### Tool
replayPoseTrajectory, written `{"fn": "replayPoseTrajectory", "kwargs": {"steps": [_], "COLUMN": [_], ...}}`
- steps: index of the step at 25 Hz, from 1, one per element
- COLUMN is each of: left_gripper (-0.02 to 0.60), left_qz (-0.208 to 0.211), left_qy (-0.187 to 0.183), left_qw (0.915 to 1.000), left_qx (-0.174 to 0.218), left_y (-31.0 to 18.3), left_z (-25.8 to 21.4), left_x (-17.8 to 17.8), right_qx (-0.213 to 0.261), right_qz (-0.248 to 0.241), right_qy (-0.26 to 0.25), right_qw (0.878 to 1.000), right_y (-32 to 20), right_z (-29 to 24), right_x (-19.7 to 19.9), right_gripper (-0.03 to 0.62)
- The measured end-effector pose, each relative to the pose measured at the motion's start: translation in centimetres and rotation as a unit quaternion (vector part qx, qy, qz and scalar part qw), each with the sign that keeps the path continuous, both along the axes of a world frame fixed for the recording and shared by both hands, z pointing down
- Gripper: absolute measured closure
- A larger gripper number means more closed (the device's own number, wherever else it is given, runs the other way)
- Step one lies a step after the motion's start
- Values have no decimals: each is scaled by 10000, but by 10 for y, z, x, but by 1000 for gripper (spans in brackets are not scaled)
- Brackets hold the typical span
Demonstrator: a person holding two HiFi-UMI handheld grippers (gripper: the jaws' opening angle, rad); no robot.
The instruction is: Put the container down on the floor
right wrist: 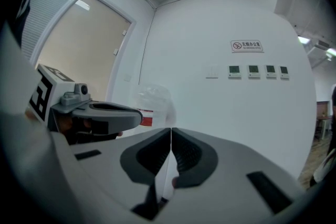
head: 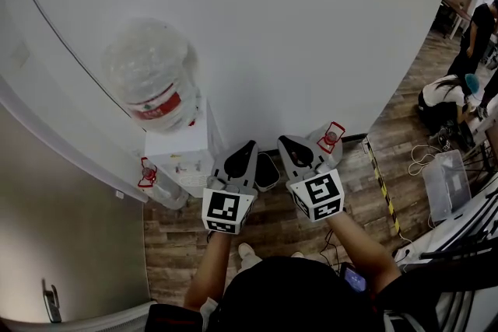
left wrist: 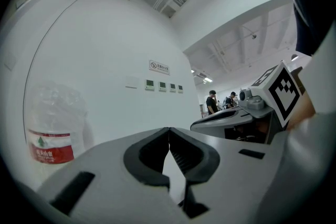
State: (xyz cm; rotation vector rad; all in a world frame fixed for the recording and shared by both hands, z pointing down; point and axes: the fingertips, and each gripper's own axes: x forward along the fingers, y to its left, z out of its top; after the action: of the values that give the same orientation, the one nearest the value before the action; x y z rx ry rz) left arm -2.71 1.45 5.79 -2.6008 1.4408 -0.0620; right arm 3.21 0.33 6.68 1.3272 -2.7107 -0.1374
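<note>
Risk here: left gripper (head: pixel 249 148) and right gripper (head: pixel 286 144), jaws pressed together, empty; that round container (head: pixel 152 74) atop the dispenser (head: pixel 177 145) looks slippery, could topple if nudged.

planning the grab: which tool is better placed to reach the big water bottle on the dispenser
Left, probably. The left tool sits nearer the water bottle atop the dispenser, and it stands between the right tool and that bottle. Both tools are shut and empty.

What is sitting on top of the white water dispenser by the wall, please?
A large clear water bottle with a red label stands on the dispenser. Where it meets the dispenser's top is hidden by the bottle's own body.
</note>
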Motion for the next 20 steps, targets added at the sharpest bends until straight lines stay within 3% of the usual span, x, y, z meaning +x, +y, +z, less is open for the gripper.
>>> {"fn": "replayPoseTrajectory", "kwargs": {"steps": [20], "left_gripper": [561], "left_qz": [-158], "left_qy": [-131], "left_qw": [9998], "left_qx": [58], "left_y": [25], "left_z": [-7], "left_x": [19], "right_qx": [90], "right_qz": [-86], "right_qy": [-173], "right_qw": [9998], "right_y": [27], "right_z": [-9], "right_x": [25], "right_gripper": [565]}}
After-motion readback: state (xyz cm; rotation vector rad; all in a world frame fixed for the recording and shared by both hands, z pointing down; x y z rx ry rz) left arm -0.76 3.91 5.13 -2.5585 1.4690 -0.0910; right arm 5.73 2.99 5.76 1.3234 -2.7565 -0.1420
